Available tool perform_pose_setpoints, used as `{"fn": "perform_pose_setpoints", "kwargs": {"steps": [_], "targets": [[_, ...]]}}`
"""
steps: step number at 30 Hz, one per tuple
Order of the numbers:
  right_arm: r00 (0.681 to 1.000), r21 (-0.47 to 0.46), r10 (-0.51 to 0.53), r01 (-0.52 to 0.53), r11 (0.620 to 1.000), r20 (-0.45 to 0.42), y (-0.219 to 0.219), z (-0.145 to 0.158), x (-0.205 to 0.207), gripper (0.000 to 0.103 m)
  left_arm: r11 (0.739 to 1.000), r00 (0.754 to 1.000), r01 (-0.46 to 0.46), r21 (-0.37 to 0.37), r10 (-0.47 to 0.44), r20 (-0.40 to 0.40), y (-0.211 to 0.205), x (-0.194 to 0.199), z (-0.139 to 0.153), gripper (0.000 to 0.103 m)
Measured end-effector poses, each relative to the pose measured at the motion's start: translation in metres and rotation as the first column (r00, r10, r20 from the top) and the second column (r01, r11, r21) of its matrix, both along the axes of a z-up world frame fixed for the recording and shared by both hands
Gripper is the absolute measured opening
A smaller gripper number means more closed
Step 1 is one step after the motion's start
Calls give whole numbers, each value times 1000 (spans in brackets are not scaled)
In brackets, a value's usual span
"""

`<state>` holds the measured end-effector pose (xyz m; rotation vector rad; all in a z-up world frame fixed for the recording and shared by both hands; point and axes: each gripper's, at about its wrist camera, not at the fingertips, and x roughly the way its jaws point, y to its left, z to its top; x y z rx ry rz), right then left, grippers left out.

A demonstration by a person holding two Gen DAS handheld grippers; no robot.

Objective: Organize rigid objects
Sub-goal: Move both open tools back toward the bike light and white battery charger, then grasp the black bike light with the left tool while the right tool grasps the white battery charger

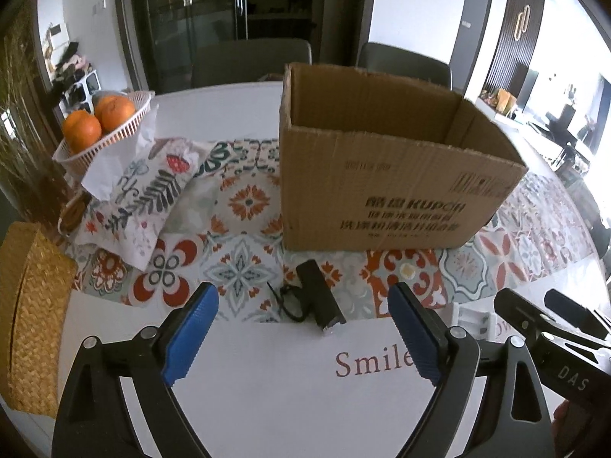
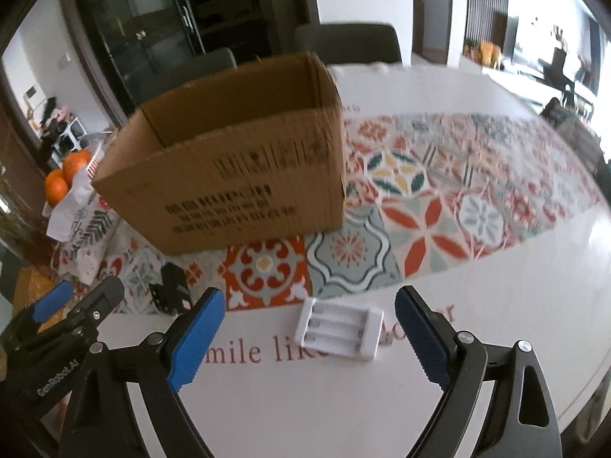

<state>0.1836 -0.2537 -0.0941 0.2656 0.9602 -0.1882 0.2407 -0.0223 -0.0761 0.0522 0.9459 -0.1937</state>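
Observation:
An open cardboard box (image 1: 385,175) stands on the patterned runner; it also shows in the right wrist view (image 2: 229,175), and what is inside is hidden. A small black device with a cord (image 1: 319,299) lies in front of it, just ahead of my open, empty left gripper (image 1: 305,328); it shows at the left in the right wrist view (image 2: 172,286). A white battery charger (image 2: 340,328) lies on the white table between the fingers of my open, empty right gripper (image 2: 311,324); part of it shows in the left wrist view (image 1: 473,320).
A basket of oranges (image 1: 99,122) and a floral cloth pouch (image 1: 152,191) sit at the far left. A woven box (image 1: 30,313) stands at the left edge. Chairs stand behind the table (image 1: 267,400). The right gripper's body (image 1: 553,328) is close on the right.

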Motion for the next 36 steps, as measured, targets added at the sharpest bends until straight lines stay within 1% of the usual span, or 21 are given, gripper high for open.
{"fn": "perform_pose_setpoints", "kwargs": {"steps": [5, 11, 17, 19, 23, 27, 30, 34, 36], "targets": [[997, 35, -35, 38, 999, -75, -7, -19, 3, 91, 1000, 999, -20, 20, 20, -47, -6, 7, -16, 91], [987, 109, -60, 76, 991, -147, -18, -41, 7, 91, 998, 994, -46, 33, 49, -101, -14, 16, -34, 91], [978, 147, -86, 115, 982, -193, -27, -57, 10, 91, 996, 989, -76, 56, 82, -124, -20, 23, -46, 91], [975, 161, -91, 125, 979, -205, -28, -62, 11, 91, 995, 987, -85, 50, 91, -134, -20, 26, -49, 91], [970, 162, -101, 139, 977, -222, -27, -69, 13, 91, 993, 983, -105, 60, 113, -145, -21, 33, -54, 91], [965, 144, -111, 149, 978, -239, -26, -75, 16, 91, 992, 974, -118, 46, 125, -190, -22, 44, -65, 91], [961, 140, -117, 156, 978, -250, -26, -79, 19, 92, 990, 968, -132, 54, 141, -208, -24, 51, -73, 91], [954, 132, -125, 166, 977, -272, -26, -87, 24, 92, 989, 960, -145, 36, 149, -237, -25, 61, -83, 91], [953, 120, -127, 165, 979, -276, -24, -90, 27, 92, 988, 959, -144, 48, 151, -241, -26, 67, -87, 91]]}}
